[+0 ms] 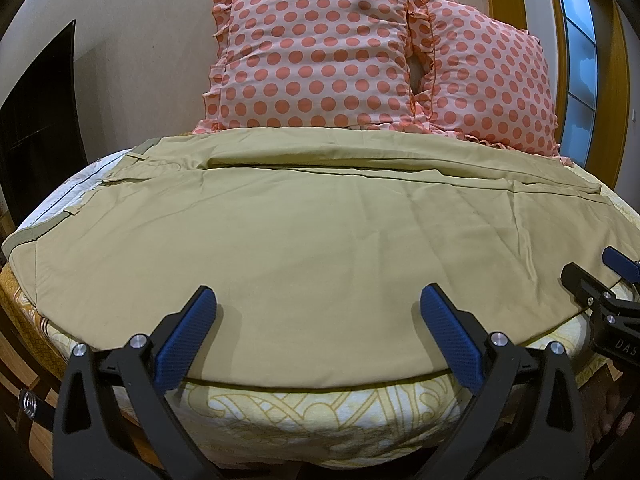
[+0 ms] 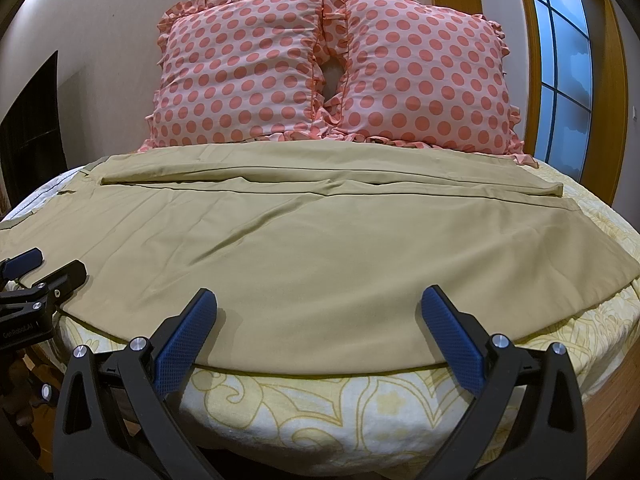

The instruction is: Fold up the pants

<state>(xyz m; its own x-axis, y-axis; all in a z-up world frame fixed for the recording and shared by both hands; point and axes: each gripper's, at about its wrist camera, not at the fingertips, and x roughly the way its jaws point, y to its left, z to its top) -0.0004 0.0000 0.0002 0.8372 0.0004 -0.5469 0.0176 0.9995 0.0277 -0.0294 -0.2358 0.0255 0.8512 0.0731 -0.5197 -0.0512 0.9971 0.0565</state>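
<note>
Khaki pants (image 1: 304, 216) lie flat across the bed, waistband at the left, legs running right; they also show in the right wrist view (image 2: 320, 240). One leg lies behind the other, near the pillows. My left gripper (image 1: 318, 300) is open and empty, its blue pads just above the pants' near edge. My right gripper (image 2: 319, 302) is also open and empty over the near edge, further right. Each gripper shows in the other's view: the right one at the right edge (image 1: 592, 272), the left one at the left edge (image 2: 44, 266).
Two pink polka-dot pillows (image 1: 320, 56) (image 2: 424, 76) lean against the wall behind the pants. The bed has a yellow floral sheet (image 2: 320, 404). A dark screen (image 1: 40, 120) stands at the left. A window (image 2: 564, 60) in a wooden frame is at the right.
</note>
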